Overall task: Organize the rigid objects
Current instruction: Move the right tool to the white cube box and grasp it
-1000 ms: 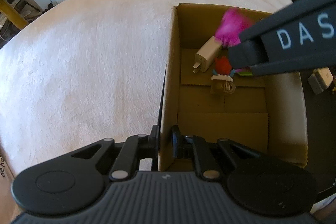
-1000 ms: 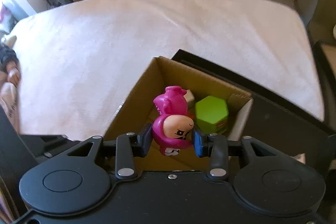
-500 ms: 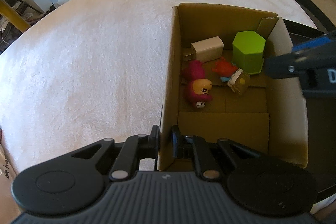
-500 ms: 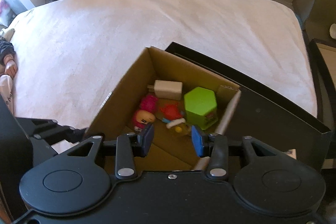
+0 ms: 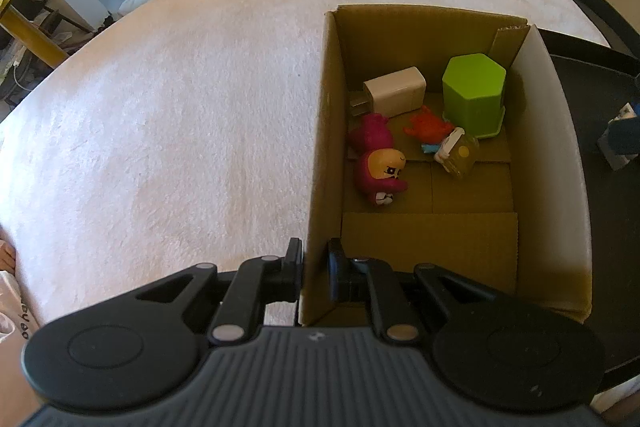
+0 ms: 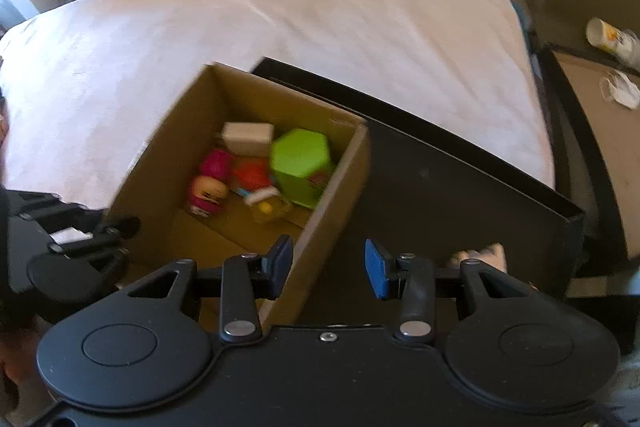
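A cardboard box (image 5: pixel 324 131) (image 6: pixel 160 143) stands at the edge of the white bed. Inside lie a pink figurine (image 5: pixel 378 163) (image 6: pixel 210 183), a white charger (image 5: pixel 394 91) (image 6: pixel 246 139), a green hexagonal box (image 5: pixel 474 89) (image 6: pixel 300 163), an orange toy (image 5: pixel 428 125) (image 6: pixel 252 173) and a small yellow-and-white toy (image 5: pixel 456 153) (image 6: pixel 266 205). My left gripper (image 5: pixel 314 263) is shut on the box's left wall at its near corner. My right gripper (image 6: pixel 328 265) is open and empty, above the box's right wall and the black surface beside it.
The white bed (image 5: pixel 160 99) spreads left of and behind the box. A black flat surface (image 6: pixel 440 187) lies right of the box, with a small white object (image 6: pixel 476 257) at its near edge. A paper cup (image 6: pixel 610 39) and a crumpled mask (image 6: pixel 620 89) lie on a side table.
My right gripper opened and let the pink figurine drop into the box, then drew back and to the right. My left gripper kept its hold on the box wall.
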